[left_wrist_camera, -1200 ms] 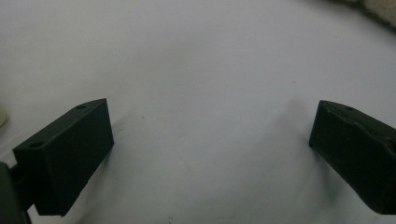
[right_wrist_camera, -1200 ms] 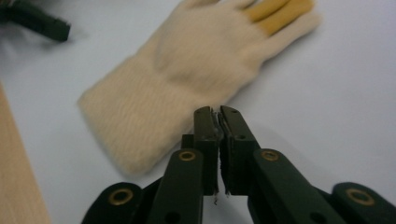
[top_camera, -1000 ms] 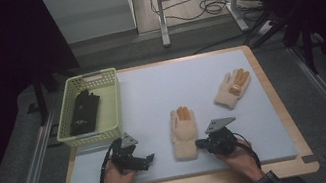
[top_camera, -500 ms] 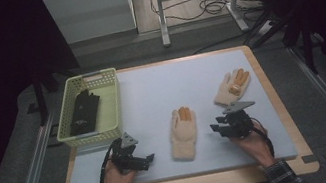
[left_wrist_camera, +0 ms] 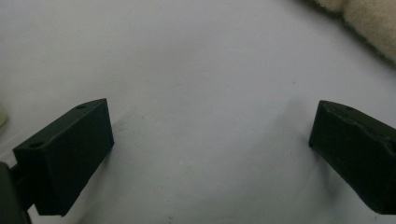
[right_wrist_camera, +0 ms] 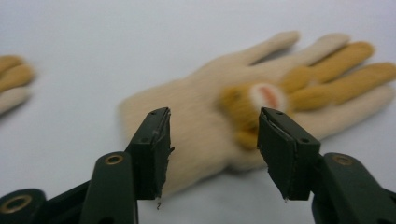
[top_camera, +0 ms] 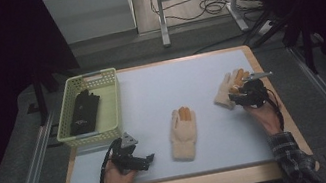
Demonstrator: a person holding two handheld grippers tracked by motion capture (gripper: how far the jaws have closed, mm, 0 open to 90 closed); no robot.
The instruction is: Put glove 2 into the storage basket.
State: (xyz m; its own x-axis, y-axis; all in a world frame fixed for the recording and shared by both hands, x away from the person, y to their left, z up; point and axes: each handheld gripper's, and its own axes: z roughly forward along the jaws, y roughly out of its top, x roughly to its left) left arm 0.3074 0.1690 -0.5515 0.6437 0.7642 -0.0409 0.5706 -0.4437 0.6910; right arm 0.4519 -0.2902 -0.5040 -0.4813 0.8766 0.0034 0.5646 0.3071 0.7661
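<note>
Claw jaws on the right claw [right_wrist_camera: 212,154] stand apart with nothing pressed between them; they have just been opening, and they frame the cuff end of a cream knitted glove [right_wrist_camera: 261,100] lying flat on the desk, palm side up or down I cannot tell. In the high view this glove [top_camera: 228,89] sits at the right of the frame, just beyond the right claw [top_camera: 245,96], its fingers pointing toward the upper right.

By the look of it the glove will handle as light, soft and floppy: fuzzy wool-like knit, no stiffness, so it should sag from whatever point is pinched. The pile gives the pads good friction, so slipping seems unlikely; bunching is the more likely nuisance. The best hold is probably the thick cuff edge nearest the jaws, where the fabric is doubled, rather than a thin finger. Several fingers are orange-yellow, and a small orange and white animal-face patch sits on the hand part.

A second glove [top_camera: 183,132] of the same make lies in the lower middle of the high view, well apart from the first. The left claw [top_camera: 139,161] rests low at the lower left, jaws wide apart over bare desk [left_wrist_camera: 196,84], holding nothing. The desk top is a smooth, pale matte sheet with a wooden border. A pale green plastic lattice basket [top_camera: 110,112] at the upper left holds a dark glove [top_camera: 83,110].
</note>
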